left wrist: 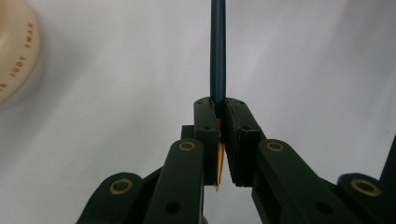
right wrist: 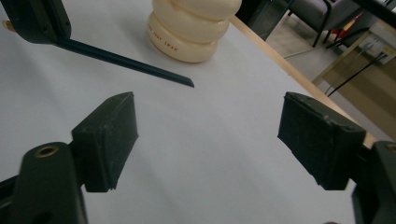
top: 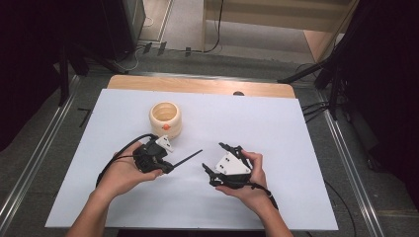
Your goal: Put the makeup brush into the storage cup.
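My left gripper [top: 167, 167] [left wrist: 218, 105] is shut on a dark blue pencil [top: 188, 157] [left wrist: 217, 51]. The pencil sticks out past the jaws toward the middle of the table, and its sharpened yellowish end lies back between the jaws. In the right gripper view the pencil [right wrist: 126, 63] runs from the left gripper [right wrist: 37, 21] at top left, blunt end free above the sheet. My right gripper [top: 213, 157] [right wrist: 208, 126] is open with nothing between its pads, a short way to the right of the pencil's end. A cream ribbed pot [top: 165, 118] [right wrist: 194, 28] [left wrist: 14, 51] stands behind the left gripper.
A white sheet [top: 276, 133] covers the tabletop, with a wooden strip [top: 197, 85] along the far edge. Metal rails [top: 346, 163] flank the table, and dark stands and cables lie beyond it.
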Demonstrator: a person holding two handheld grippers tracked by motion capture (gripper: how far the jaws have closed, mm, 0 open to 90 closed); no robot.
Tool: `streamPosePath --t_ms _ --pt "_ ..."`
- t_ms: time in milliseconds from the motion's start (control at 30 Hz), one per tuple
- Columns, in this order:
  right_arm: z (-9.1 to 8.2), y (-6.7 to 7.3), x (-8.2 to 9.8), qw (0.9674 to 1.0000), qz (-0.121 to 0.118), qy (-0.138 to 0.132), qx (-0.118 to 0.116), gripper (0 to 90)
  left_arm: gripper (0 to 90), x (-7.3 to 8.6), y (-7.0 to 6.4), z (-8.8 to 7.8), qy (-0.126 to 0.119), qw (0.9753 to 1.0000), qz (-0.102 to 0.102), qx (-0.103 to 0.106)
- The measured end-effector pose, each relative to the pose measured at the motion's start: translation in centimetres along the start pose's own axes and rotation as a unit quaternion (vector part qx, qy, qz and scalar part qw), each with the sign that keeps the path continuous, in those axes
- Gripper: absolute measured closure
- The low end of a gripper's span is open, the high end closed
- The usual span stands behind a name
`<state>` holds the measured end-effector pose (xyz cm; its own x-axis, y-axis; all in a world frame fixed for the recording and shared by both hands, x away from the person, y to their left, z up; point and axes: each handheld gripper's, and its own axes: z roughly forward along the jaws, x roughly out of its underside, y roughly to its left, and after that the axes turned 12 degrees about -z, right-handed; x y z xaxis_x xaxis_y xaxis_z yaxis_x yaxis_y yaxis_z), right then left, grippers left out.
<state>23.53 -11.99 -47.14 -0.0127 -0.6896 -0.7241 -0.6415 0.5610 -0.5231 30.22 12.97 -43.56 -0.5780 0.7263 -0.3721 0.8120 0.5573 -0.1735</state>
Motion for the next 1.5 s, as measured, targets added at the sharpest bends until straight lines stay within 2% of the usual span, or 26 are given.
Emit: streamPosePath --t_ms 33,133,167,200,267,300,367,433,467,633,733,1033,1067,1167,1267,1300,1333,1400,1433,1467,1500 --pt "0.0 0.0 0.0 1.0 0.0 0.0 0.0 21.9 84.6 0.0 0.0 0.0 0.0 1.0 0.0 0.0" --pt "0.1 0.7 -0.1 0.9997 -0.024 0.002 0.003 23.8 84.6 -0.1 -0.4 0.2 0.002 0.9999 0.005 0.01" --pt "0.1 0.7 -0.1 0.9997 -0.024 0.002 0.003 23.8 84.6 -0.1 -0.4 0.2 0.002 0.9999 0.005 0.01" --pt "0.2 1.0 -0.1 0.999 -0.043 0.006 0.006 23.9 84.6 -0.2 -0.5 0.1 0.003 0.9999 0.006 0.013" --pt "0.5 1.4 -0.2 0.998 -0.062 0.007 0.008 24.7 84.6 -0.2 -0.8 0.1 -0.001 0.9998 0.004 0.017" --pt "0.5 1.4 -0.2 0.998 -0.062 0.007 0.008 24.7 84.6 -0.2 -0.8 0.1 -0.001 0.9998 0.004 0.017" --pt "0.8 2.2 -0.2 0.9958 -0.09 0.009 0.014 26.5 84.6 -0.3 -1.0 0.2 0.004 0.9998 0.01 0.018" --pt "0.8 2.3 -0.3 0.9951 -0.097 0.009 0.015 27.6 84.6 -0.4 -1.1 0.2 0.005 0.9997 0.011 0.02" --pt "1.0 2.7 -0.3 0.9935 -0.112 0.009 0.019 29.7 84.5 -0.4 -1.2 0.3 0.007 0.9997 0.01 0.02" --pt "1.2 3.3 -0.4 0.9908 -0.133 0.008 0.023 31.8 84.6 -0.5 -1.6 0.5 0.012 0.9995 0.015 0.024" --pt "1.4 3.8 -0.4 0.9877 -0.153 0.011 0.029 36.2 84.6 -0.6 -1.7 0.7 0.017 0.9994 0.015 0.026" --pt "1.6 4.4 -0.5 0.9826 -0.183 0.016 0.03 45.6 84.5 -0.7 -1.9 1.0 0.023 0.9991 0.018 0.031" --pt "1.7 4.5 -0.5 0.9792 -0.199 0.022 0.03 46.7 84.5 -0.8 -1.9 1.0 0.025 0.999 0.022 0.03" --pt "1.8 4.8 -0.4 0.9776 -0.207 0.03 0.029 48.6 84.5 -0.8 -1.9 1.0 0.027 0.9989 0.023 0.032" --pt "2.0 5.0 -0.4 0.9727 -0.227 0.033 0.033 53.2 84.5 -0.8 -2.0 1.1 0.027 0.9989 0.022 0.033" --pt "2.0 5.1 -0.5 0.9712 -0.233 0.036 0.036 57.2 84.6 -0.8 -2.0 1.1 0.029 0.9987 0.025 0.033" --pt "2.0 5.1 -0.5 0.9712 -0.233 0.036 0.036 57.2 84.5 -0.8 -2.0 1.1 0.029 0.9987 0.025 0.033" --pt "1.9 5.1 -0.5 0.969 -0.241 0.037 0.037 65.6 84.5 -0.8 -2.0 1.1 0.03 0.9986 0.028 0.033" --pt "1.9 5.1 -0.5 0.969 -0.241 0.037 0.037 65.6 84.5 -0.8 -2.0 1.1 0.029 0.9987 0.028 0.033" --pt "1.9 5.1 -0.5 0.9683 -0.244 0.039 0.035 67.3 84.5 -0.8 -2.0 1.1 0.027 0.9987 0.03 0.033" --pt "2.0 5.0 -0.4 0.9656 -0.255 0.045 0.021 73.1 84.1 -0.7 -2.0 1.0 0.022 0.9987 0.032 0.032"
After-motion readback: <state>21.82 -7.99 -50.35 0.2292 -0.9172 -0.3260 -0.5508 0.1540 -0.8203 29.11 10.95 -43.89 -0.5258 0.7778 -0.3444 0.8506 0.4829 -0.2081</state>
